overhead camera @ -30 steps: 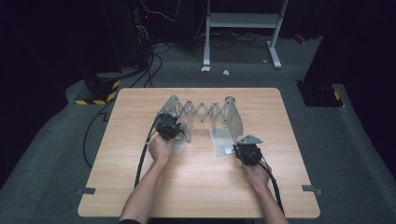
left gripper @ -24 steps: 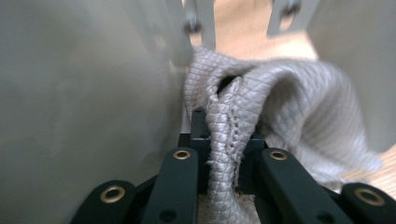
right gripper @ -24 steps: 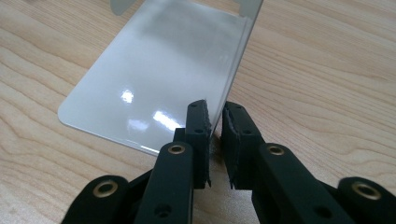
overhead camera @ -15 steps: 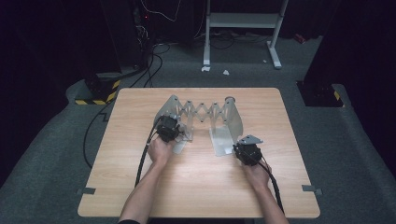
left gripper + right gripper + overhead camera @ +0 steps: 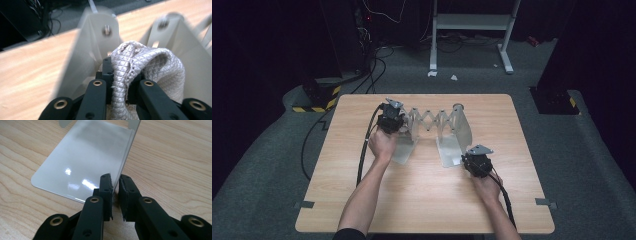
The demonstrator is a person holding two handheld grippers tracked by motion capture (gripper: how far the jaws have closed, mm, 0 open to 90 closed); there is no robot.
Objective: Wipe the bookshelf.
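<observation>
A quilted cloth [image 5: 140, 75] is pinched between the left gripper [image 5: 120, 82] jaws, ahead of which the expanding bookend rack [image 5: 437, 122] stands. The rack's base plate [image 5: 85, 162] edge is clamped by the right gripper [image 5: 115, 195]; a slip there could let the rack slide.

Your left gripper [image 5: 120, 85] pinches a cream cloth [image 5: 147, 67] of quilted diamond weave, rough and matt, with a stitched hem. Just behind the cloth, the expandable rack [image 5: 434, 125] reads as pale painted metal, smooth with a satin finish, its end plates fixed with bright bolts. Your right gripper [image 5: 115, 195] straddles the rack's base plate [image 5: 85, 162], glossy enough to mirror the ceiling lights. Both grippers' jaws are black matt plastic with brass inserts and ridged rubber-like pads. Under the rack, the table [image 5: 422, 195] is light wood-grain, smooth, low sheen.
</observation>
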